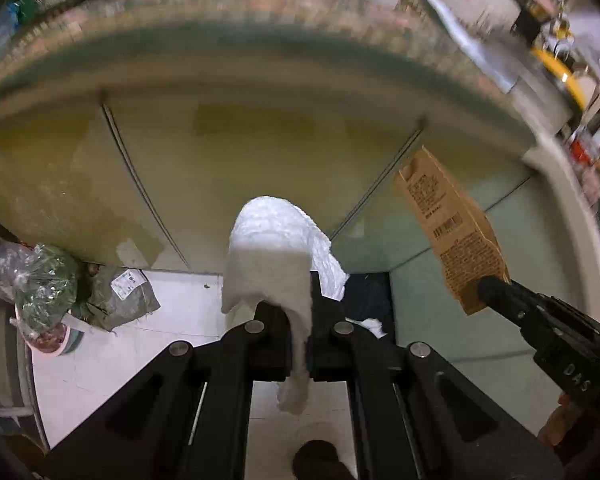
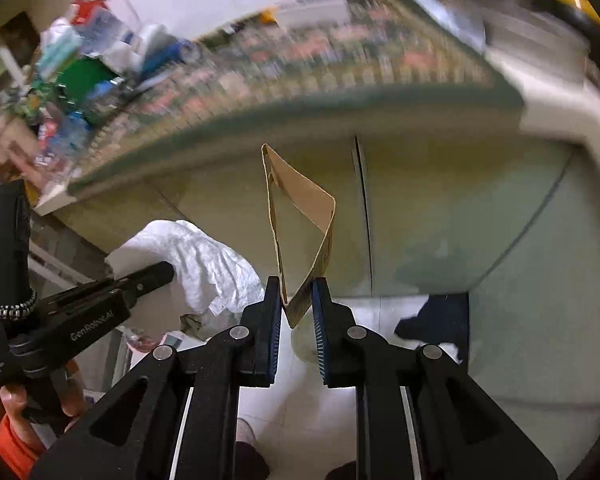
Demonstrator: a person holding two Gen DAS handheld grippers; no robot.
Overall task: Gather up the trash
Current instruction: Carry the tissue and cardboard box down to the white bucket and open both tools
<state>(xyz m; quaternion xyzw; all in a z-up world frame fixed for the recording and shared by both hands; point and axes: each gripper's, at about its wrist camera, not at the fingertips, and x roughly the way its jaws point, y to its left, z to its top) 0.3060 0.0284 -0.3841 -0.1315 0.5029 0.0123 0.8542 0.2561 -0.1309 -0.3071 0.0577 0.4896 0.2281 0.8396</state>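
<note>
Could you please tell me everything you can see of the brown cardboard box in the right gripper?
The cardboard box is brown, thin and empty, squashed into an open diamond-shaped sleeve. One face carries black print and a barcode. The right gripper is shut on its lower corner and holds it upright in the air before the pale cabinet doors. Nothing else touches it.
</note>
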